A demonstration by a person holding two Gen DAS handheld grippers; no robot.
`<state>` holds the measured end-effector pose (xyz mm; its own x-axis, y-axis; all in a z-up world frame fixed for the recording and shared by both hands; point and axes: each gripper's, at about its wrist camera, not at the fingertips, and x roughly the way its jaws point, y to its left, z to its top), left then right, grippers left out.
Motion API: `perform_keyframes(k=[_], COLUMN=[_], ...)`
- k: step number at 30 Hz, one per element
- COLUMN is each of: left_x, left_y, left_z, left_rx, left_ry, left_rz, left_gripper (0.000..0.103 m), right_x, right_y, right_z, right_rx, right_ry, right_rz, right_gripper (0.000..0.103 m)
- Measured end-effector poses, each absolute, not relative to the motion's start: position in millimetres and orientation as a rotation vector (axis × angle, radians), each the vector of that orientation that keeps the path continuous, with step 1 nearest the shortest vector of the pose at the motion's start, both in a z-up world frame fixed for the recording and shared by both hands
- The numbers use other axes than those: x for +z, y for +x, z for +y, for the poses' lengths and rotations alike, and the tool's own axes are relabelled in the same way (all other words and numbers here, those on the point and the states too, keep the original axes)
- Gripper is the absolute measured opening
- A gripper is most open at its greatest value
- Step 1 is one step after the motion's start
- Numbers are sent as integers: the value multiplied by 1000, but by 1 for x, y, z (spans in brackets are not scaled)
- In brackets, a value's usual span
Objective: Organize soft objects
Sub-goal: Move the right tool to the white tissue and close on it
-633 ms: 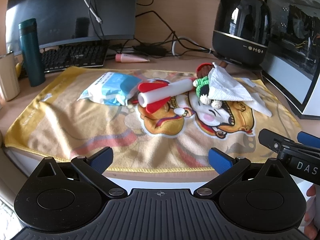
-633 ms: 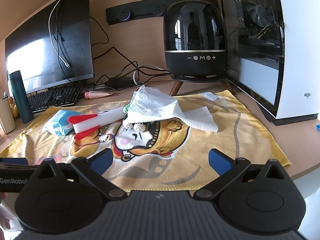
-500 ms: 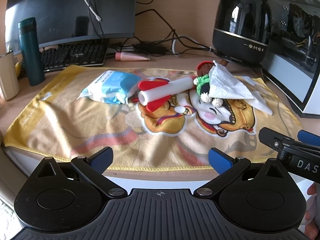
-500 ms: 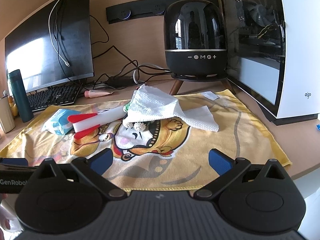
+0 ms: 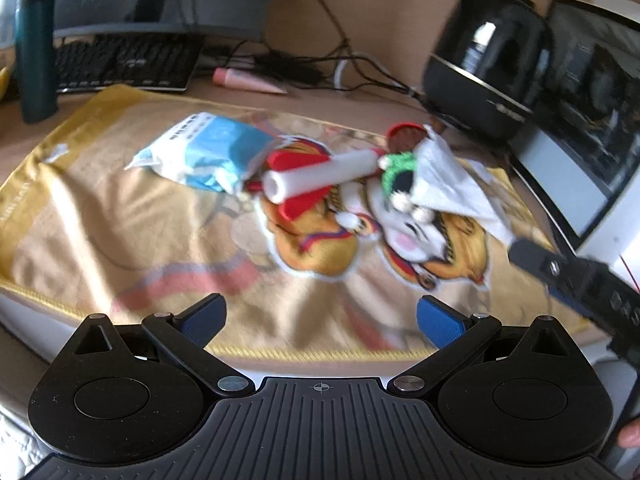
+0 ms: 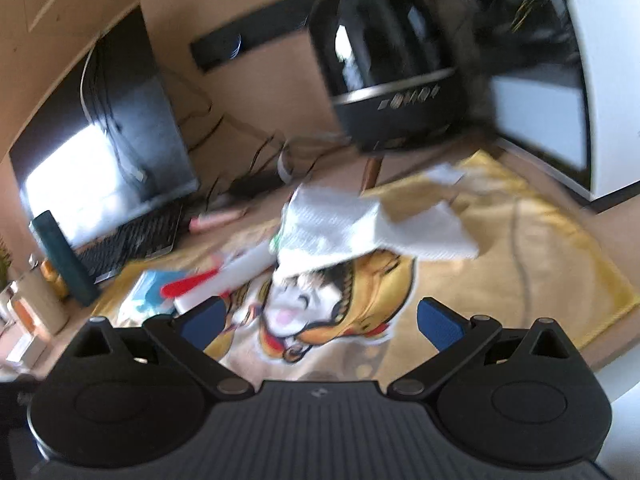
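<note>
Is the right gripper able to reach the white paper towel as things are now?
Probably yes. The right gripper is open and empty, and the white paper towel lies ahead of it on top of the pile, uncovered. Only bare yellow cloth lies between them. The picture is blurred, so details are uncertain.

White tissue (image 5: 448, 184) drapes knitted toy (image 5: 400, 172) beside foam rocket (image 5: 320, 180).

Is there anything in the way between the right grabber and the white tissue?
Nothing visible. The right gripper is open, and only bare yellow towel lies between it and the white tissue. The tissue itself drapes over a small knitted toy.
</note>
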<state>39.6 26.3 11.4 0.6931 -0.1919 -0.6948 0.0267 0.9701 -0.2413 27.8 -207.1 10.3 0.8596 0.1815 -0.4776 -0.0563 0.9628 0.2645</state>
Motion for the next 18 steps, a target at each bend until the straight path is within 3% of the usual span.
perform_keyframes(k=[11, 14, 18], left_x=[18, 23, 25], left_y=[118, 137, 151], left_z=[36, 55, 81], left_rx=[-166, -113, -45], left_ry=[-152, -192, -314], left_rz=[831, 869, 931], left_gripper=[103, 103, 103], right_x=[25, 29, 33], right_y=[86, 101, 126], right_z=[-173, -167, -173], right_rx=[155, 116, 79], right_ry=[-13, -26, -1], right_rz=[571, 568, 626], right_gripper=[102, 97, 83])
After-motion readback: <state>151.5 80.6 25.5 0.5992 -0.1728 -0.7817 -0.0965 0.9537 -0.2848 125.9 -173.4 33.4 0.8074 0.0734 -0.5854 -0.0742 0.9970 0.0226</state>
